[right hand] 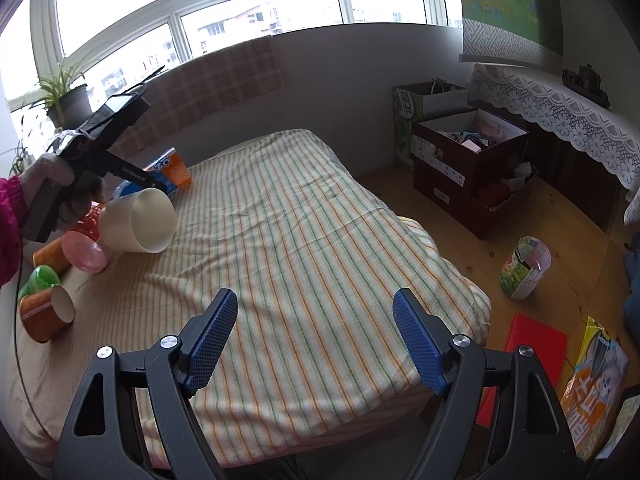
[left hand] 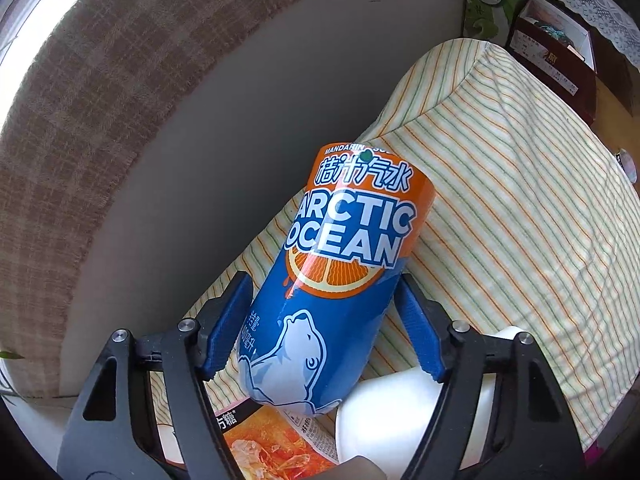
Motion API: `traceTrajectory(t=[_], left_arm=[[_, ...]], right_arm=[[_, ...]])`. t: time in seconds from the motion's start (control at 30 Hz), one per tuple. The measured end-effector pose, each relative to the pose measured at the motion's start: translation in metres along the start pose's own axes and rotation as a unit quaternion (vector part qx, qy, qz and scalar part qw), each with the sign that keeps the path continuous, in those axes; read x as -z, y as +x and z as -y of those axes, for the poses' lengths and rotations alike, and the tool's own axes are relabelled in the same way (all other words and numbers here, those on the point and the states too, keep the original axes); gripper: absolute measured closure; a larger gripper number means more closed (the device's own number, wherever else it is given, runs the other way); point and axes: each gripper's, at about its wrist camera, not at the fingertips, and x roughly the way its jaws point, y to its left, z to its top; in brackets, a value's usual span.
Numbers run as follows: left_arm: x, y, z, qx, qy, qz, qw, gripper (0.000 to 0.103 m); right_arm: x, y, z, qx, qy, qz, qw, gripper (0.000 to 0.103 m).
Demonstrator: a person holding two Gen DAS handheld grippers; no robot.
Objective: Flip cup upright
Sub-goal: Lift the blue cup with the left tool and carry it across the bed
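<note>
A blue and orange Arctic Ocean cup (left hand: 340,272) is held between the blue pads of my left gripper (left hand: 324,300), tilted above the striped cloth. In the right wrist view the same cup (right hand: 170,170) shows at the far left, in the left gripper (right hand: 132,176), which a gloved hand holds. My right gripper (right hand: 316,308) is open and empty over the near part of the striped table (right hand: 312,220).
A large white cup (right hand: 140,220) lies on its side beside the left gripper, with pink, orange and green cups (right hand: 48,312) lying around it. Cardboard boxes (right hand: 472,152), a carton (right hand: 524,264) and bags stand on the wooden floor at right.
</note>
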Motion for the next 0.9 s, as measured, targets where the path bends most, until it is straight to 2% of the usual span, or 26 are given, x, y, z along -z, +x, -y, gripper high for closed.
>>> traceTrajectory(t=[0.53,0.77,0.9], left_arm=[[0.001,-0.042,-0.011,-0.008,-0.022,0.058,0.9980,0.040],[0.015,-0.092,-0.014,-0.007,-0.031,0.104,0.9941,0.041],[0.036,-0.129,-0.016,0.004,-0.047,0.133,0.9900,0.041]], right_arm=[[0.002,-0.007,-0.009,-0.003,-0.007,0.006,1.000,0.023],[0.001,-0.016,-0.016,-0.012,-0.012,0.014,1.000,0.023],[0.002,-0.025,-0.021,-0.019,-0.015,0.023,0.999,0.023]])
